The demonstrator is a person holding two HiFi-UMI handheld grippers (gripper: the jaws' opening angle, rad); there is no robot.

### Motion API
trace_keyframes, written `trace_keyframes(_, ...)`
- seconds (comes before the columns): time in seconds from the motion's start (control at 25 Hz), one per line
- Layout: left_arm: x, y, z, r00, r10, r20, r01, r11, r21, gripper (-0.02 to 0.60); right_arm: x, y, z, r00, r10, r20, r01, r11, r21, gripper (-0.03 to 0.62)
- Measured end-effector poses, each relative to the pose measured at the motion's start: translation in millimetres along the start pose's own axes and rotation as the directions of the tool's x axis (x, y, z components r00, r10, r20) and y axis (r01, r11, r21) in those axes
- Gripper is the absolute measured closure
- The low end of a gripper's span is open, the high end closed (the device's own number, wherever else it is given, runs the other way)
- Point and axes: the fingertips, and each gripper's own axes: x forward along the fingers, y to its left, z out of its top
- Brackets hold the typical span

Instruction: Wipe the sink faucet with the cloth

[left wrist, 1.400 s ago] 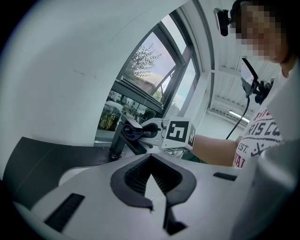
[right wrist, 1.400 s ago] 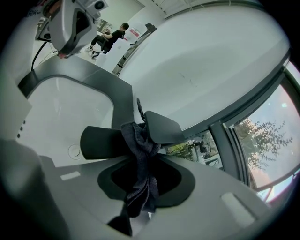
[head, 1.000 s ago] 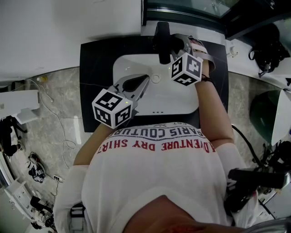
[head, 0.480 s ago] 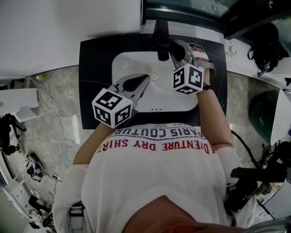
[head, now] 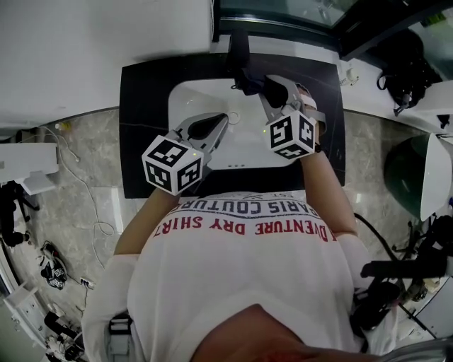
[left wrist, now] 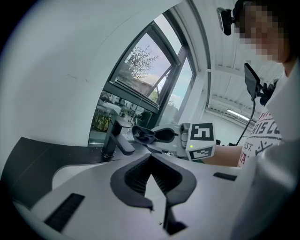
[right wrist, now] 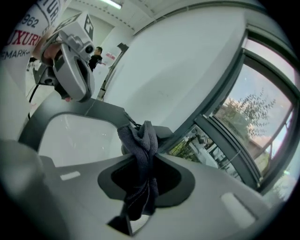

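Observation:
The black faucet (head: 237, 49) stands at the back rim of the white sink (head: 244, 152), set in a black counter (head: 141, 99). My right gripper (head: 260, 88) is shut on a dark grey cloth (head: 248, 83), bunched just in front of the spout, close to it. In the right gripper view the cloth (right wrist: 140, 159) hangs between the jaws and hides most of the faucet (right wrist: 163, 132). My left gripper (head: 223, 121) hovers over the basin, shut and empty. The left gripper view shows the faucet (left wrist: 114, 139), with the cloth (left wrist: 142, 134) beside its spout.
A window (head: 283, 14) runs behind the counter and a white wall (head: 85, 49) lies to its left. The stone floor at left carries cables (head: 88, 205) and small gear. Dark equipment (head: 403, 63) sits beyond the counter's right end.
My right gripper has drawn back from the faucet toward the person, bringing the cloth off the spout's right side to just in front of it. The left gripper has stayed over the basin.

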Motion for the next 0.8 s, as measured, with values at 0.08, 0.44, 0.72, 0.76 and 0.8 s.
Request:
trace_keyframes(0.08, -0.7, -11.2, 0.8, 1.0, 0.011, 0.01, -0.011, 1.0, 0.0, 0.58, -19.9, 7.2, -14.7, 1.0, 0.011, -0.014, -0.01, 0.999, 0.05, 0.517)
trace_keyframes(0.44, -5.3, -47.3, 25.0, 0.993, 0.104, 0.059, -0.107, 0.993, 0.052, 0.58, -87.8, 23.3, -37.9, 0.981, 0.07, 0.179, -0.152, 0.851, 0.502, 0.517)
trace_keyframes(0.72, 19.5, -47.6, 20.3, 0.992, 0.116, 0.04, -0.119, 0.991, 0.069, 0.58, -74.6, 16.4, -65.8, 0.95, 0.058, 0.307, -0.266, 0.663, 0.699, 0.517)
trace_keyframes(0.76, 23.0, -39.7, 20.2, 0.993, 0.117, 0.034, -0.12, 0.99, 0.07, 0.58, -64.8, 15.0, -66.7, 0.945, 0.054, 0.323, -0.282, 0.636, 0.719, 0.517)
trace_keyframes(0.8, 27.0, -30.7, 20.4, 0.992, 0.12, 0.025, -0.121, 0.99, 0.069, 0.58, -54.4, 12.8, -66.2, 0.937, 0.05, 0.347, -0.306, 0.597, 0.741, 0.517)
